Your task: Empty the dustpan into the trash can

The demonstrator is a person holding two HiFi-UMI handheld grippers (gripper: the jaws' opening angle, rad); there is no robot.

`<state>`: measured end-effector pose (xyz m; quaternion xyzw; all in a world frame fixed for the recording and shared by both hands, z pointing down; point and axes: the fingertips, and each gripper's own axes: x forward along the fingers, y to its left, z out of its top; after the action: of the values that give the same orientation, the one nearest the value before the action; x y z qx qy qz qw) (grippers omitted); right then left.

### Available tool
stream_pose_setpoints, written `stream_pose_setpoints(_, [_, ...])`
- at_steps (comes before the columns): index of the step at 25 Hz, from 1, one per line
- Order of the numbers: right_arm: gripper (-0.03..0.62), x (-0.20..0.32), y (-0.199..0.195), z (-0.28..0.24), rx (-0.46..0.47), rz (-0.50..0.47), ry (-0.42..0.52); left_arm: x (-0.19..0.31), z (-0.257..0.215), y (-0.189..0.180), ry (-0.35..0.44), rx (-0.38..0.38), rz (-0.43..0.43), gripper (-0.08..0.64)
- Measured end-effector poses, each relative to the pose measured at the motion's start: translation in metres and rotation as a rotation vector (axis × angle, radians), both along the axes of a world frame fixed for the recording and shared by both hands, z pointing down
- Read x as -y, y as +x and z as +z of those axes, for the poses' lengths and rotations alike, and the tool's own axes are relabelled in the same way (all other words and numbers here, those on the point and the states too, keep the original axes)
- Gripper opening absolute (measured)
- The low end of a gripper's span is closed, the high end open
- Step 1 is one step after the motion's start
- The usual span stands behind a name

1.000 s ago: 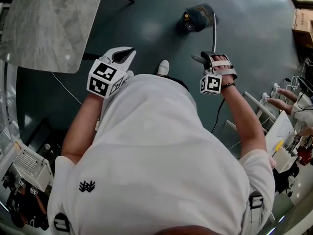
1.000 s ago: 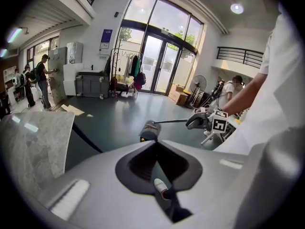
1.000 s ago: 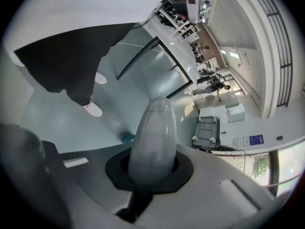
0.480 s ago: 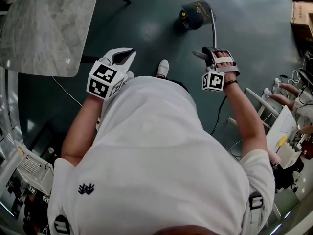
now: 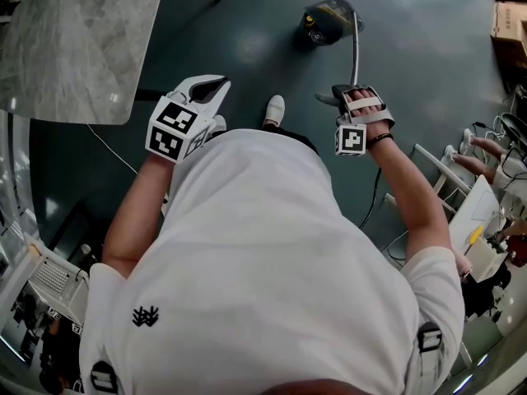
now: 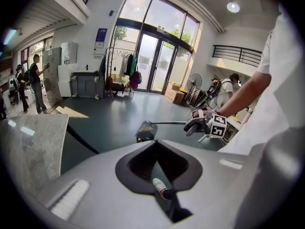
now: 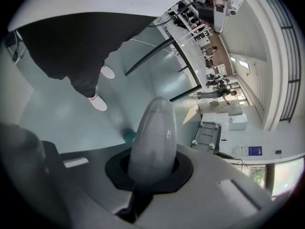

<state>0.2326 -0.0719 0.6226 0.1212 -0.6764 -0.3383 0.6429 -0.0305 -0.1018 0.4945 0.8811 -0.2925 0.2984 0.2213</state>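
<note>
A long-handled dustpan [image 5: 329,16] is held out ahead of a person in a white shirt [image 5: 272,262], pictured from above on a dark teal floor [image 5: 247,23]. The right claw [image 5: 350,93] is closed around the upper end of the dustpan's thin handle [image 5: 356,56], with the hand strapped over it. In the right gripper view the rounded grey handle end [image 7: 155,137] is seen clamped between the 2 jaws, filling the gap.

The pan itself is seen beyond the person's white shoe [image 5: 274,110], well apart from the feet, with something yellow showing inside it. Whether it touches the floor cannot be told.

The left claw [image 5: 212,89] is held out about level with the right and well apart from the dustpan. Its 2 jaws are brought together with nothing between them. In the left gripper view only the floor and a shoe are seen through the dark opening behind the tips. In that same view the dustpan [image 6: 146,130] and the right claw [image 6: 200,124] are seen across the floor, with the handle running between them.

A grey marble bench [image 5: 74,39] is seen to the person's left, and a cardboard box [image 5: 510,31] lies at the right edge. In the background, glass doors [image 6: 157,63] and several people are seen.
</note>
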Motion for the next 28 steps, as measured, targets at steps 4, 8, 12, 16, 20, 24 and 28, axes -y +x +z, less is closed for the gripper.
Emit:
stream_pose_setpoints(4, [0.002,-0.004,0.004,0.001,0.013,0.033,-0.004,-0.006,0.005,-0.003,-0.012,0.010,0.008,0.057])
stream_pose_setpoints(8, [0.002,0.005,0.010,-0.004,0.035,0.063,0.023,-0.008,0.005,0.001,-0.015,0.013,0.019,0.057])
stream_pose_setpoints(12, [0.003,0.018,0.012,-0.005,0.057,0.079,0.059,-0.007,0.005,0.004,-0.012,0.014,0.033,0.057])
stream_pose_setpoints(16, [0.005,0.030,0.017,-0.016,0.068,0.109,0.080,-0.005,0.003,0.004,-0.009,0.014,0.039,0.057])
stream_pose_setpoints(20, [0.005,0.040,0.022,-0.034,0.066,0.138,0.100,-0.004,0.001,0.002,-0.005,0.013,0.047,0.057])
stream_pose_setpoints(24, [0.006,0.045,0.028,-0.048,0.073,0.189,0.124,-0.001,0.000,-0.001,0.002,0.005,0.055,0.057])
stream_pose_setpoints(28, [0.008,0.049,0.031,-0.066,0.108,0.265,0.150,-0.002,-0.002,-0.004,0.007,-0.005,0.072,0.057])
